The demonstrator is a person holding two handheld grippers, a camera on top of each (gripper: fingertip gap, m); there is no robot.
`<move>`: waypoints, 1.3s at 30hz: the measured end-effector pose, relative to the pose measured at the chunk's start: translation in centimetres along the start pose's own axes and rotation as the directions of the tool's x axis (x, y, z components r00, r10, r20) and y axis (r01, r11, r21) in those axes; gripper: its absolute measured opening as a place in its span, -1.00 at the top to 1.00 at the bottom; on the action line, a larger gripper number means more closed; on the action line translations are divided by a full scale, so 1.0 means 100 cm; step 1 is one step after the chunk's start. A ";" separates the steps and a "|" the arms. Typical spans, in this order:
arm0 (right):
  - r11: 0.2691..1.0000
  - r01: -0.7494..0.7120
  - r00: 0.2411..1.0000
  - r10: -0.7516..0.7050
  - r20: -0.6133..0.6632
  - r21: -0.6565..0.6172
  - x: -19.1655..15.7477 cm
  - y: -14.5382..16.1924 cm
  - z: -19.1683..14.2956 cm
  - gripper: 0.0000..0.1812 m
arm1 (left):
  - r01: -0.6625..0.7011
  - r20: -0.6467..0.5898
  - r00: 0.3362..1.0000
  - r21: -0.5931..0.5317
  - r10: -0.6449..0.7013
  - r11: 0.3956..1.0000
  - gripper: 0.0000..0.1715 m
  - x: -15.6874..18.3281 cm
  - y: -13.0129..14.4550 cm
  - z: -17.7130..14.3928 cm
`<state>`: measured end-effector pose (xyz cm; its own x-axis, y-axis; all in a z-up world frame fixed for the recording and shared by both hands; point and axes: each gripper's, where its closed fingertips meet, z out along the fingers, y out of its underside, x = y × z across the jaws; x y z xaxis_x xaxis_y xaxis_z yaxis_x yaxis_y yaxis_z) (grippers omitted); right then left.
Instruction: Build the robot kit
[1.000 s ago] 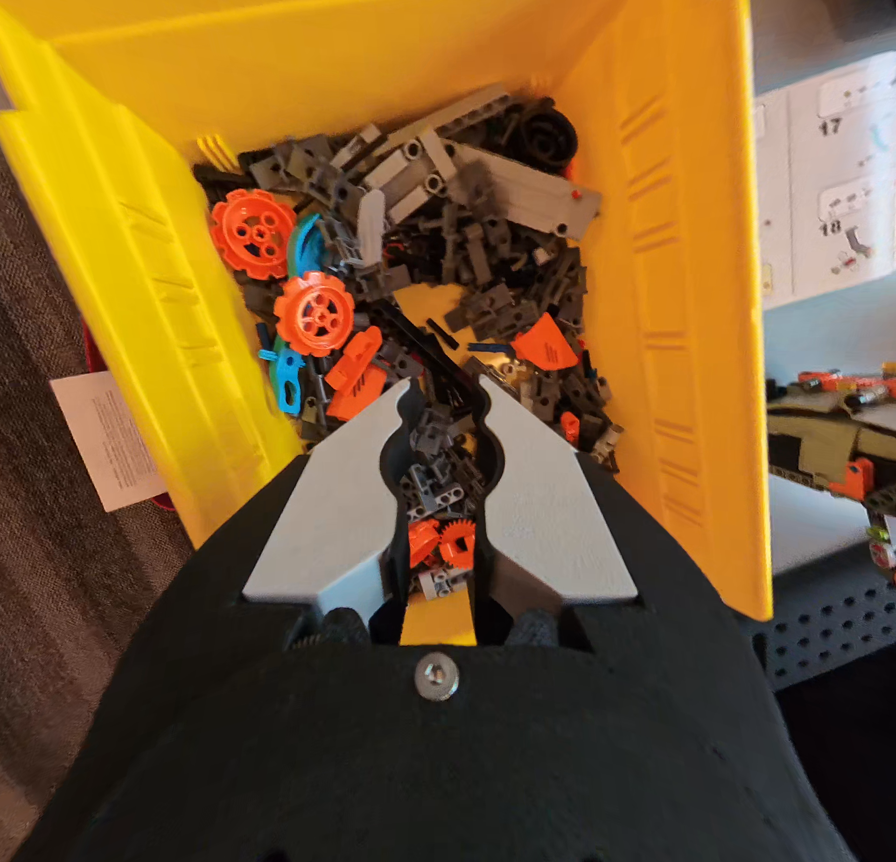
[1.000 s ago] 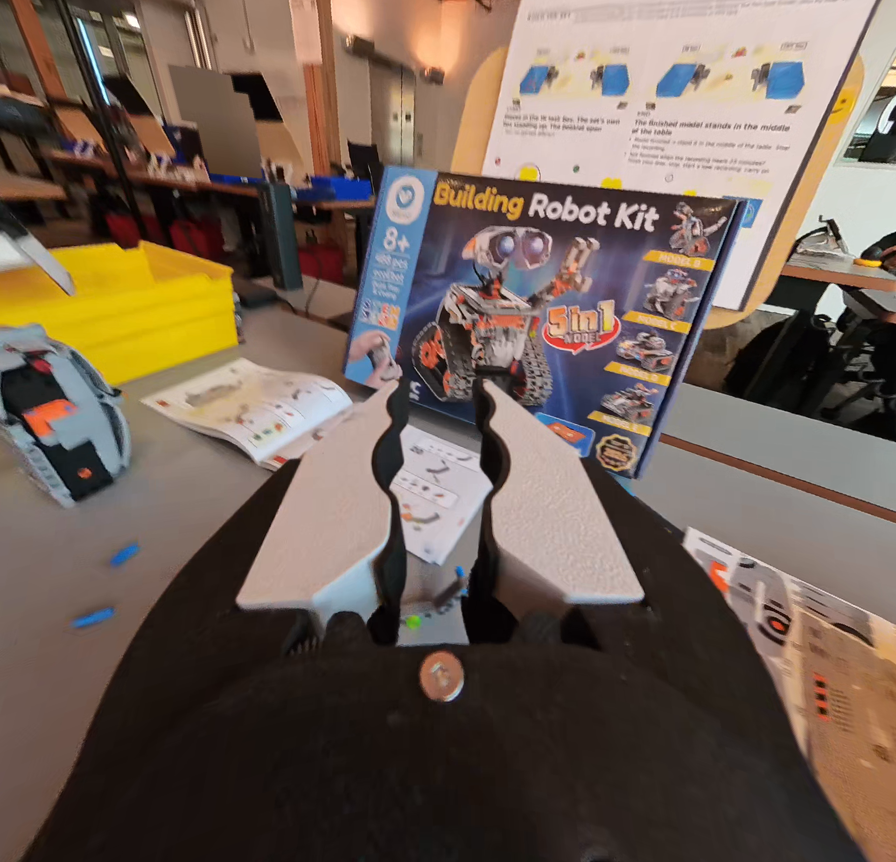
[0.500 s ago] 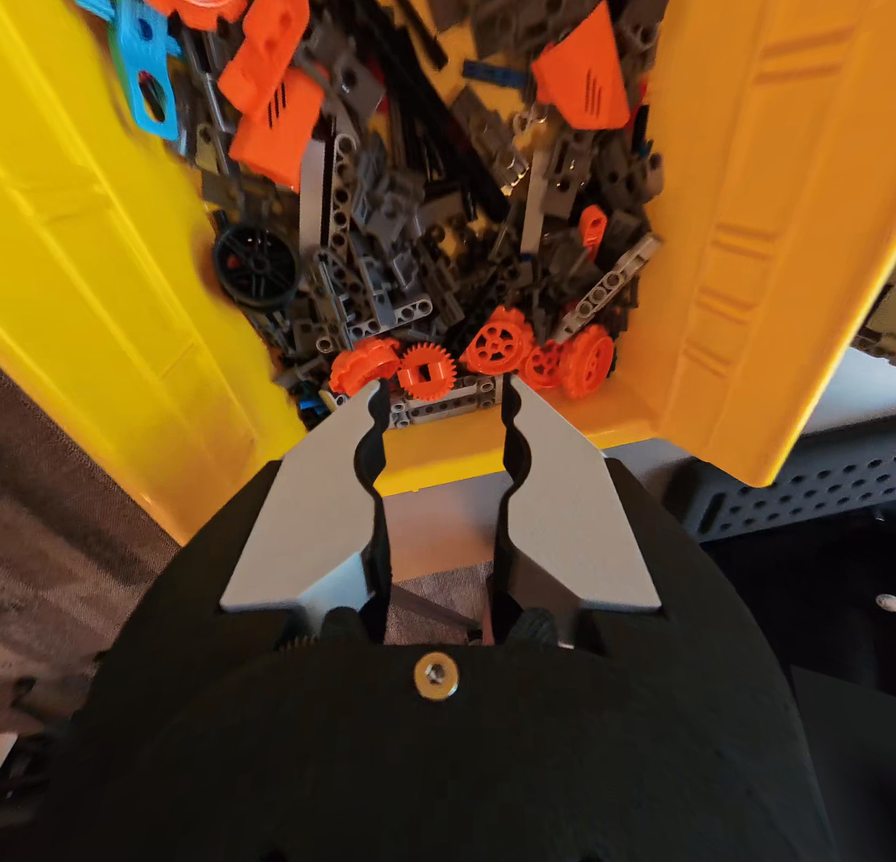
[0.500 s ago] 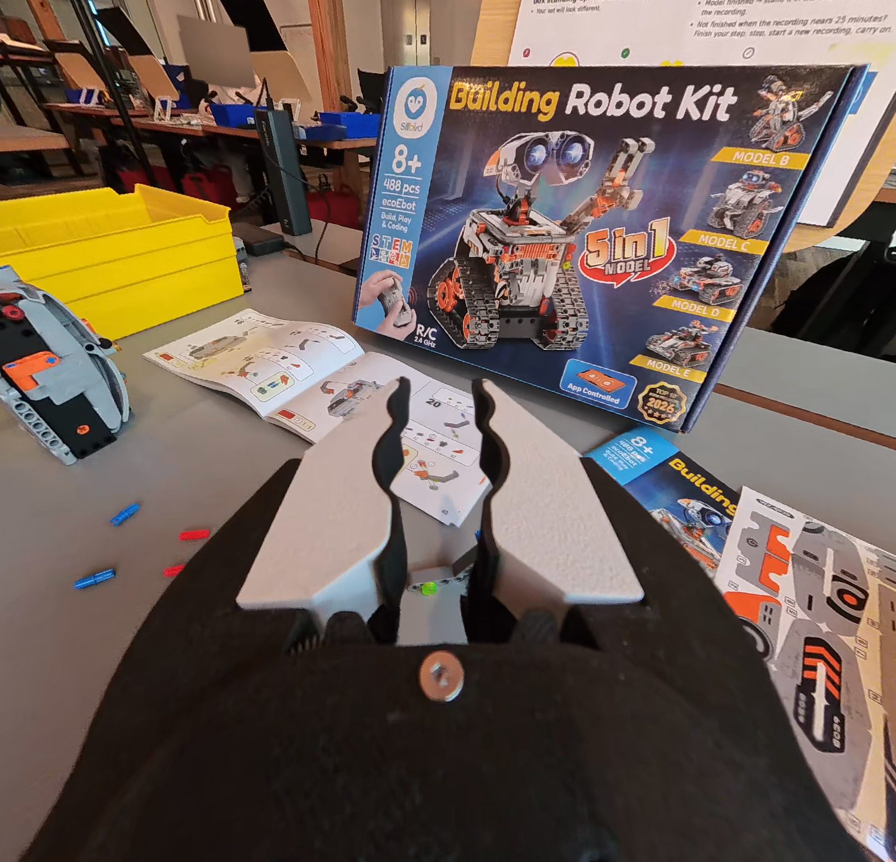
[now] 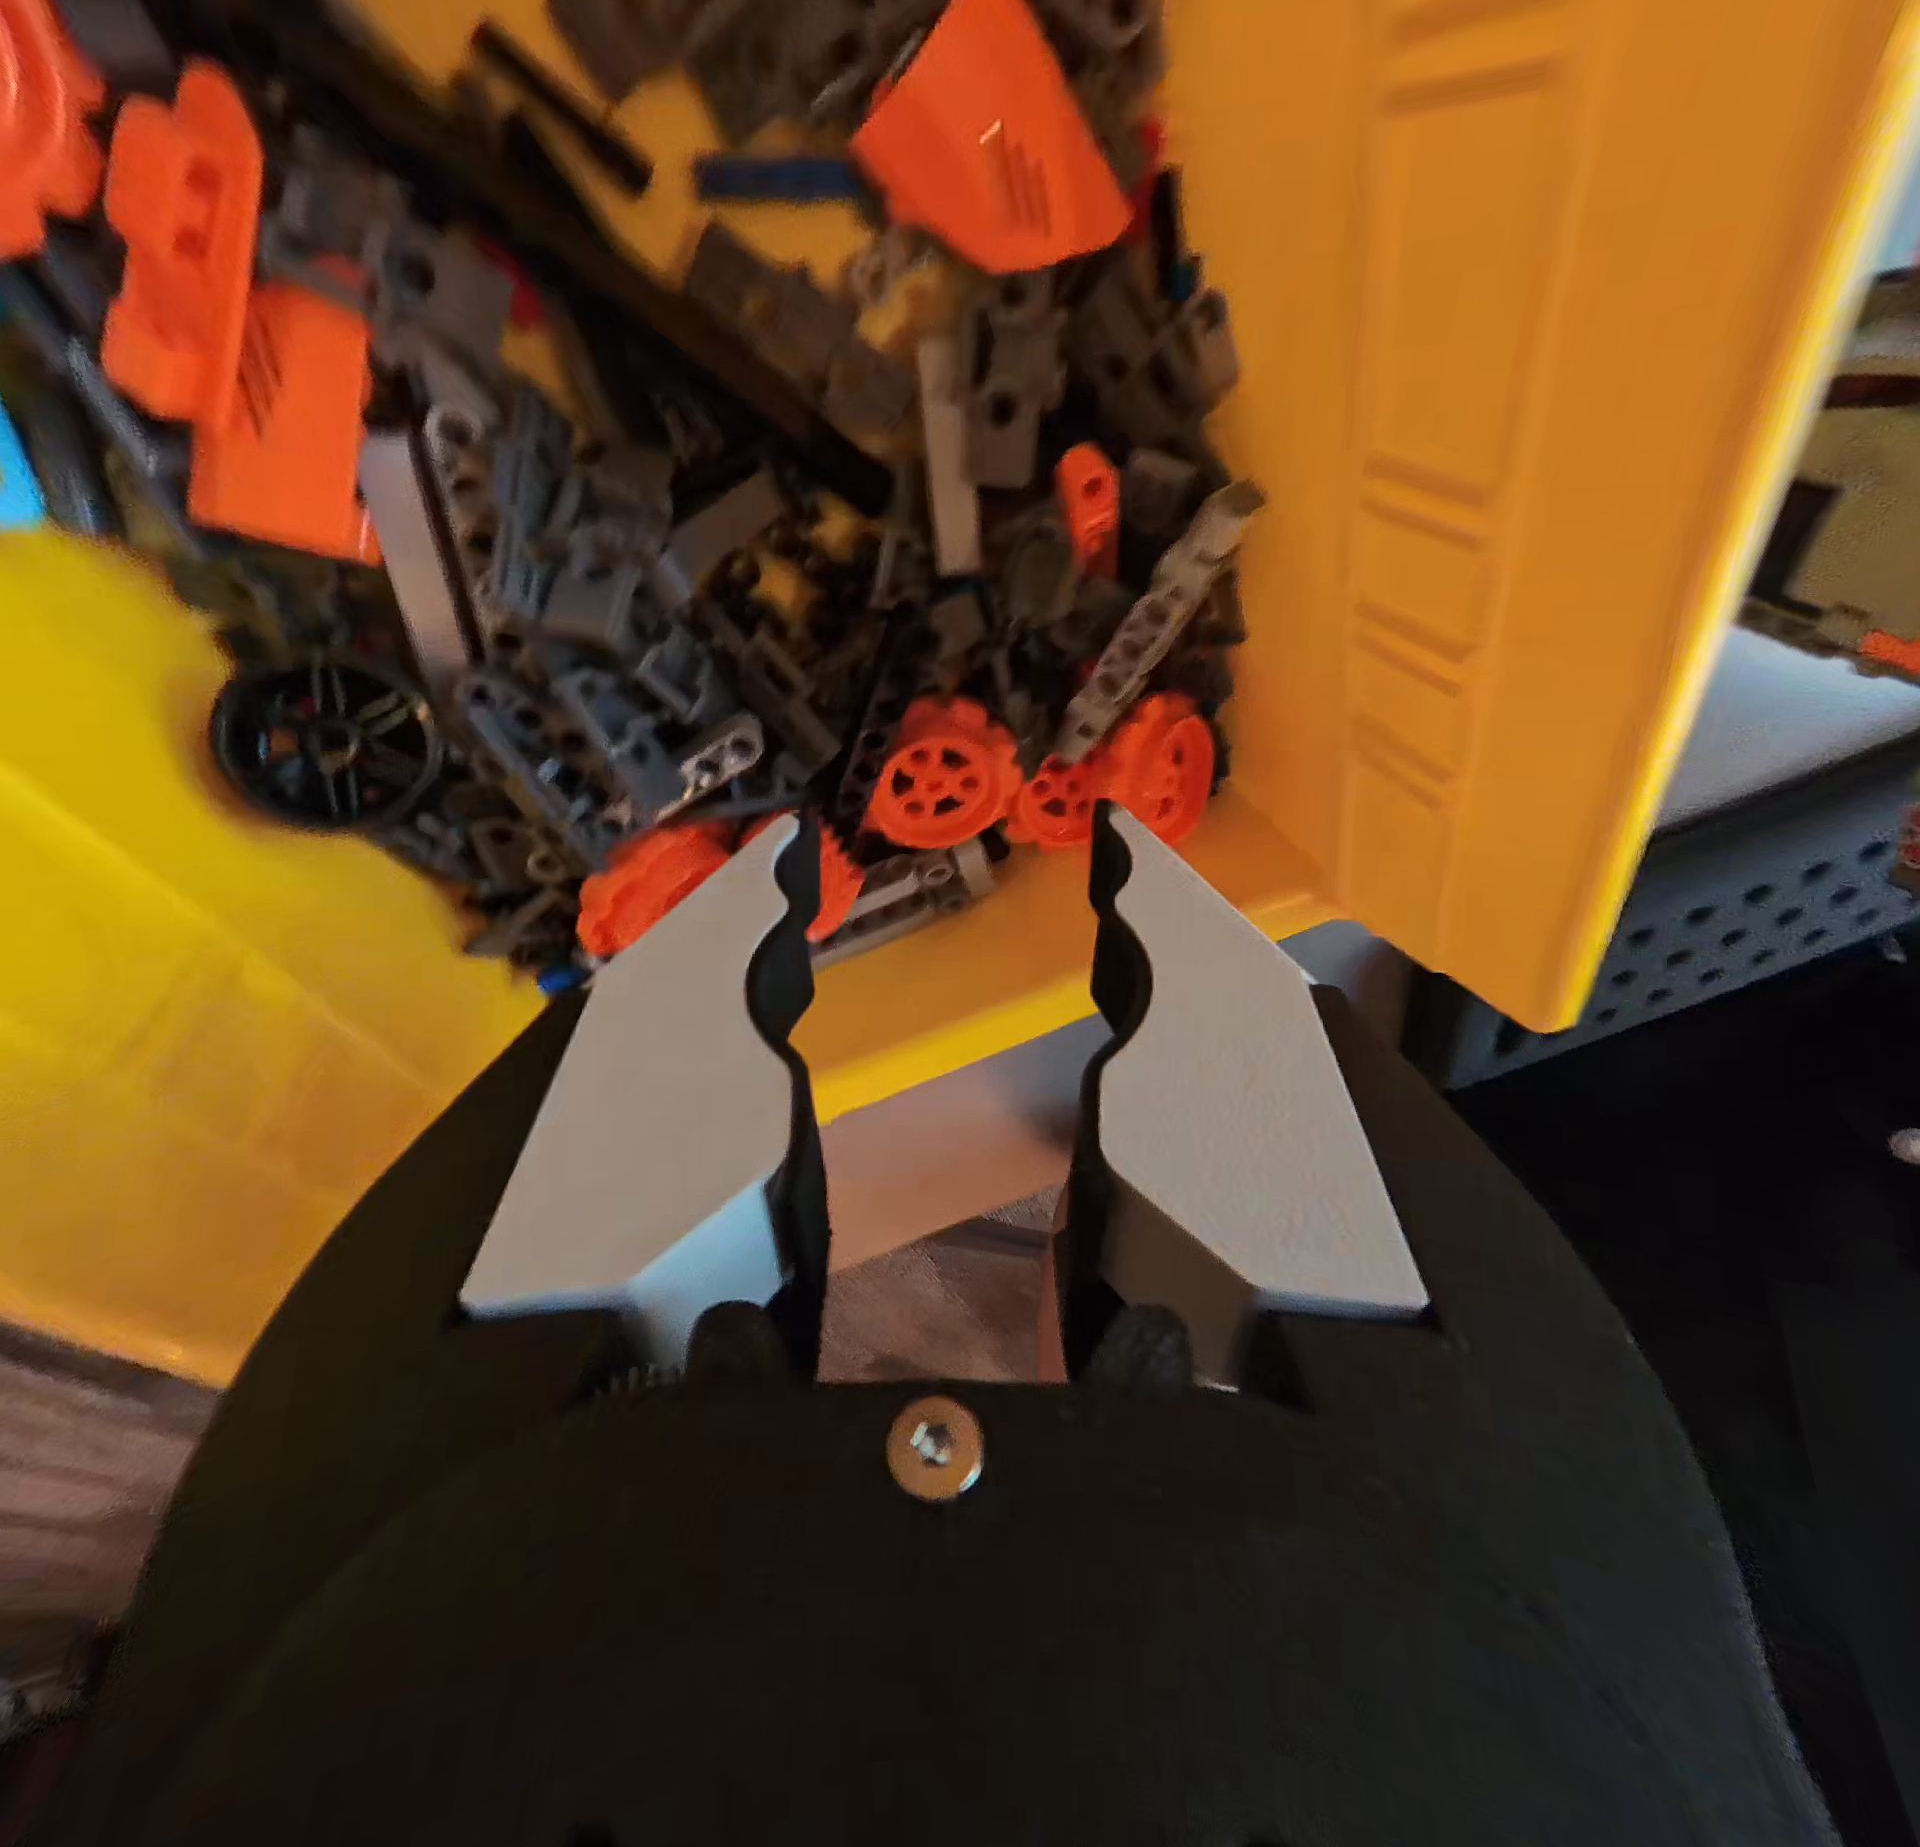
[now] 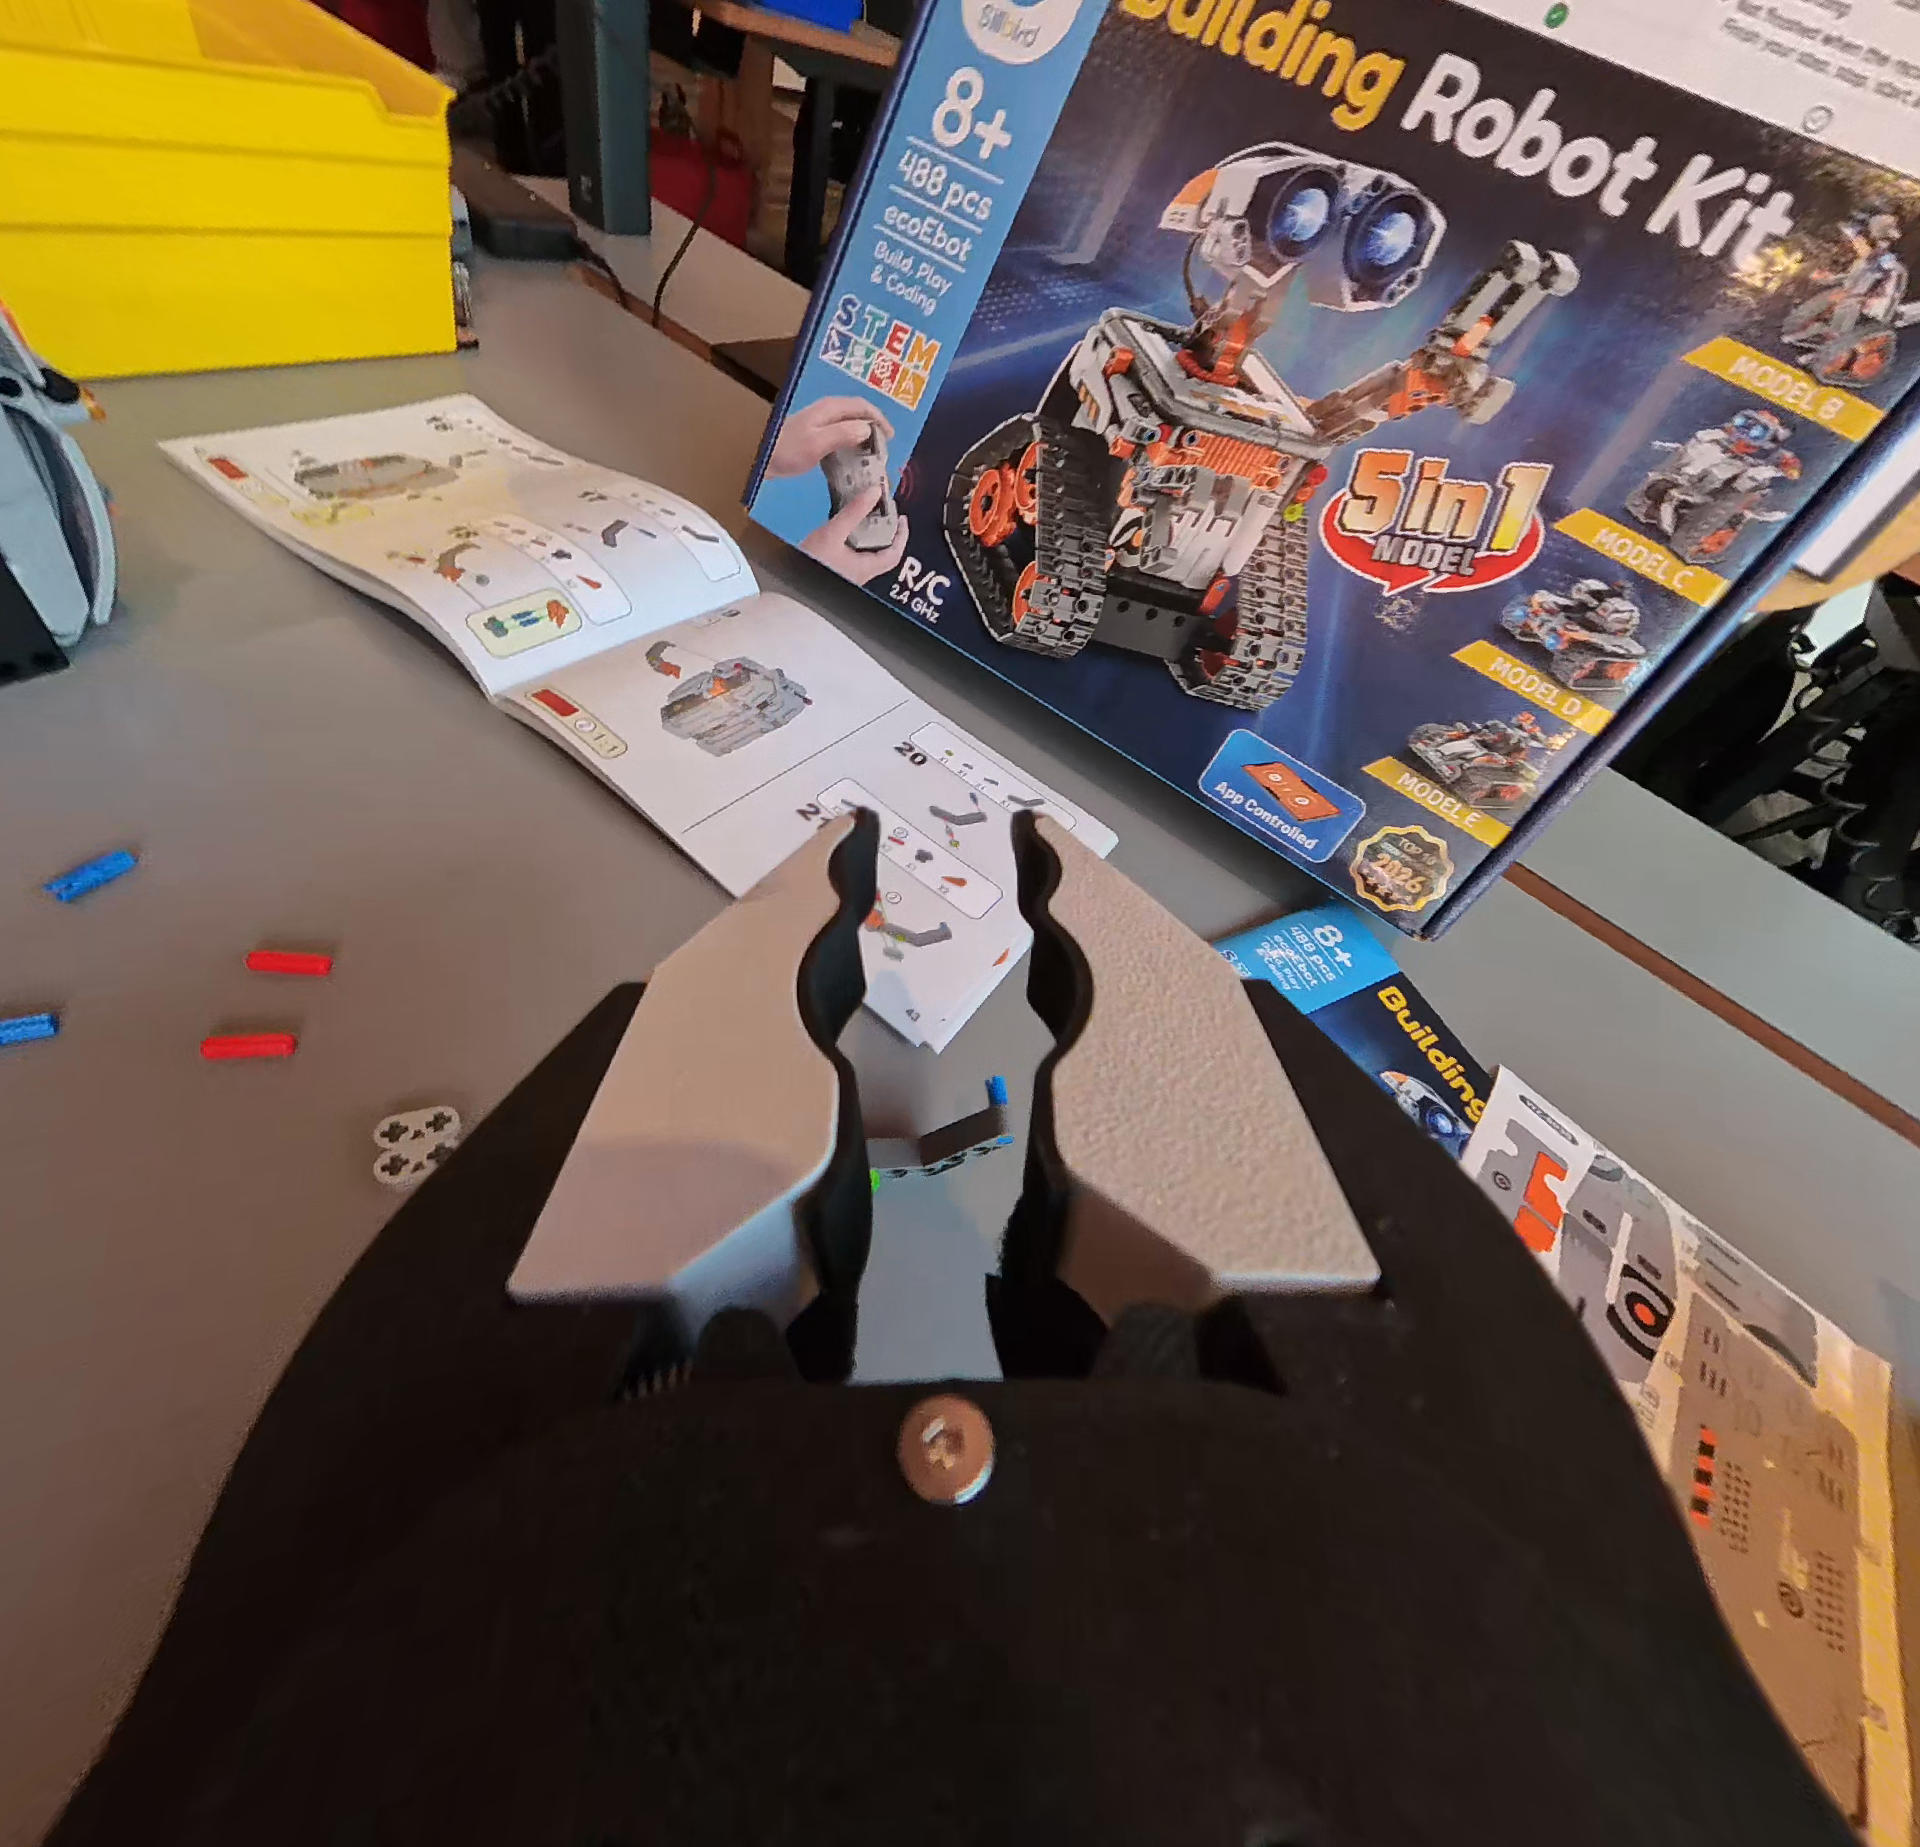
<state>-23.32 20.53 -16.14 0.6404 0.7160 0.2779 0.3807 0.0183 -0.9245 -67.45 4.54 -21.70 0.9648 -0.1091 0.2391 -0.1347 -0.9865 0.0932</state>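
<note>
My left gripper is open and empty, with its tips over the near end of a yellow bin full of grey, black and orange building pieces. Its left fingertip overlaps an orange gear. Orange wheels lie just past the tips. My right gripper hovers above a grey table. It is shut on a small dark grey beam with a blue pin, which spans the pads low between the fingers. An open instruction booklet lies under its tips.
A robot kit box stands behind the booklet. Loose red pins, blue pins and a small grey plate lie on the table at left. A yellow bin stands at far left, printed sheets at right. A black wheel lies in the bin. Some 50 cm of space lies between my two pairs of fingers. My left gripper is the nearer one to the orange gear: about 4 cm, against 55 cm.
My left gripper has opened wider and drawn back to the bin's near end, close to the orange wheels. My right gripper has tilted down toward the booklet, still holding the beam.
</note>
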 end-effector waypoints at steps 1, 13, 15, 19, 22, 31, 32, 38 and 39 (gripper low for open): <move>1.000 0.017 1.000 -0.017 0.002 -0.005 -0.002 0.000 0.000 0.71 | -0.043 -0.025 0.999 0.015 0.043 0.999 0.40 0.006 -0.006 0.000; 0.999 0.031 0.999 -0.031 0.020 -0.026 -0.005 0.004 0.001 0.71 | -0.249 -0.014 0.968 0.007 0.249 0.968 0.44 0.031 -0.037 0.013; 0.999 0.033 0.999 -0.033 0.018 -0.024 -0.005 0.003 0.000 0.71 | -0.256 -0.001 0.967 -0.044 0.256 0.966 0.46 0.026 -0.034 0.021; 0.999 0.036 0.999 -0.035 0.012 -0.021 -0.003 0.003 -0.002 0.71 | -0.187 0.046 0.981 -0.028 0.188 0.982 0.77 0.011 -0.044 0.019; 0.999 0.029 0.999 -0.029 0.015 -0.022 -0.003 0.004 -0.002 0.71 | -0.127 0.045 0.991 0.027 0.126 0.992 0.87 0.000 -0.048 0.013; 0.997 0.053 0.998 -0.051 0.026 -0.055 -0.006 0.011 0.002 0.71 | 0.056 0.113 0.990 0.217 -0.082 0.975 0.80 -0.043 -0.067 -0.011; 0.997 0.054 0.998 -0.052 0.027 -0.057 -0.006 0.011 0.002 0.71 | 0.069 0.089 0.992 0.231 -0.092 0.971 0.64 -0.040 -0.068 -0.013; 0.996 0.055 0.998 -0.052 0.036 -0.071 -0.008 0.015 0.005 0.71 | 0.080 0.050 0.996 0.000 -0.080 0.997 0.23 -0.012 -0.025 0.011; 0.996 0.056 0.998 -0.053 0.039 -0.073 -0.008 0.015 0.005 0.71 | 0.080 0.070 0.994 -0.030 -0.078 0.996 0.21 -0.011 -0.022 0.014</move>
<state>-23.61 20.31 -17.90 0.5930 0.7405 0.3163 0.4638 0.0070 -0.8859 -67.87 6.62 -23.51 0.9858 -0.0399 0.1629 -0.0632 -0.9880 0.1408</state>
